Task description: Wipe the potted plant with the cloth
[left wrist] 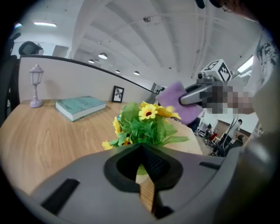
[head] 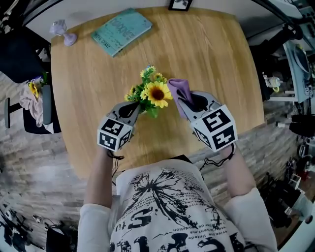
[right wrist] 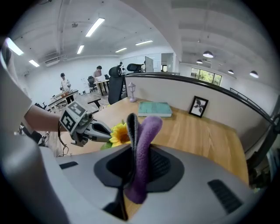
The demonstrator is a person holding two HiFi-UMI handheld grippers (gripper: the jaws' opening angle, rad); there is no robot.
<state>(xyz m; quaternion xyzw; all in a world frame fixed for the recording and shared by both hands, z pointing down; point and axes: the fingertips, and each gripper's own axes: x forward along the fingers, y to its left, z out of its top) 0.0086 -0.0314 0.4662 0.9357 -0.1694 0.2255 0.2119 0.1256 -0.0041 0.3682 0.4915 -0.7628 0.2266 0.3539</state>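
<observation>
Just past the tabletop's (head: 211, 59) near edge, the left tongs (head: 136, 107), closed tight, sit at the near-left side of the potted plant (head: 153, 92). The right tongs (head: 186, 102) clamp the purple cloth (head: 178, 87) just right of its sunflower. Open wood spreads beyond. A teal book (head: 121, 30), small lantern (head: 64, 32) and picture frame (head: 180, 4) lie by the back edge.

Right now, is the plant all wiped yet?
Not yet, as far as I can see. Done: the right gripper is shut on the purple cloth, so the cloth is picked up. In hand: the cloth is held up right beside the plant, while the left gripper sits shut by its base. Left: the wiping itself; I cannot tell if any of it has been wiped.
</observation>
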